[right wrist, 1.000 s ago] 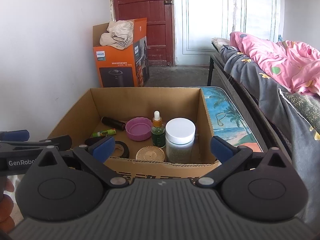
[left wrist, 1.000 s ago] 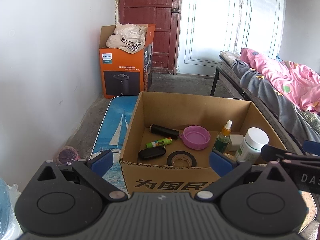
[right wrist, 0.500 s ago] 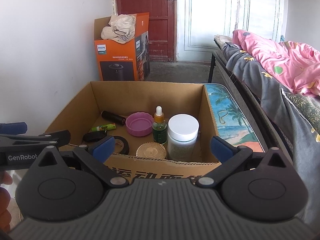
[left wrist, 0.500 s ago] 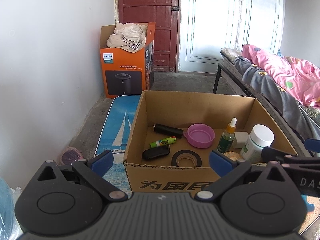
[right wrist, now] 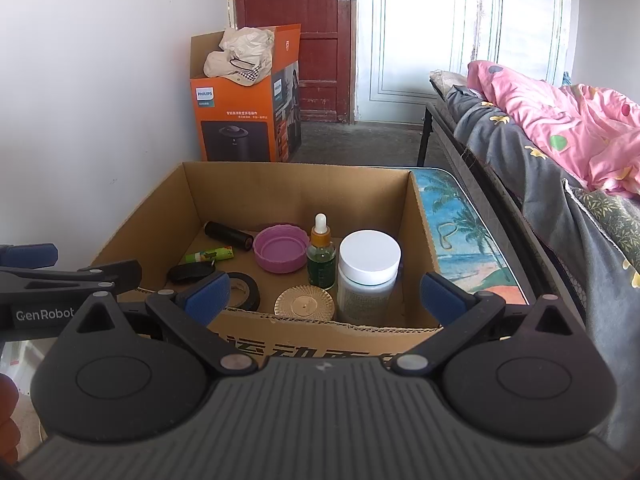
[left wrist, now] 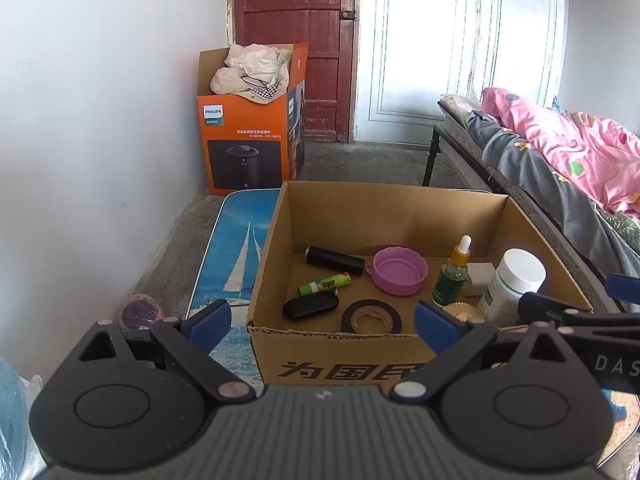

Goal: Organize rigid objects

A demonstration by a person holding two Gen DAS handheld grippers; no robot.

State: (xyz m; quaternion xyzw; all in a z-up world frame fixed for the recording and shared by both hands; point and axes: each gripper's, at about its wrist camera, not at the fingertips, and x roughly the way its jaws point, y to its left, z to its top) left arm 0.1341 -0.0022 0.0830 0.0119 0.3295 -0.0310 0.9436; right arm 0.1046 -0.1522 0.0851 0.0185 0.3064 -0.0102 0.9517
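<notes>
Jaws of both grippers wide, empty

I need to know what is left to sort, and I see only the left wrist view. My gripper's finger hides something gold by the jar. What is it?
Observer: A round gold disc, lying flat by the near wall of the box, left of the jar.
Operator: Is the right gripper holding anything? I see only one side of it.
Observer: No. The right gripper is open, with nothing between its fingers.
Operator: Anything on the table to the right of the box?
Observer: A thin loop, likely a rubber band, lies on the table.
</notes>
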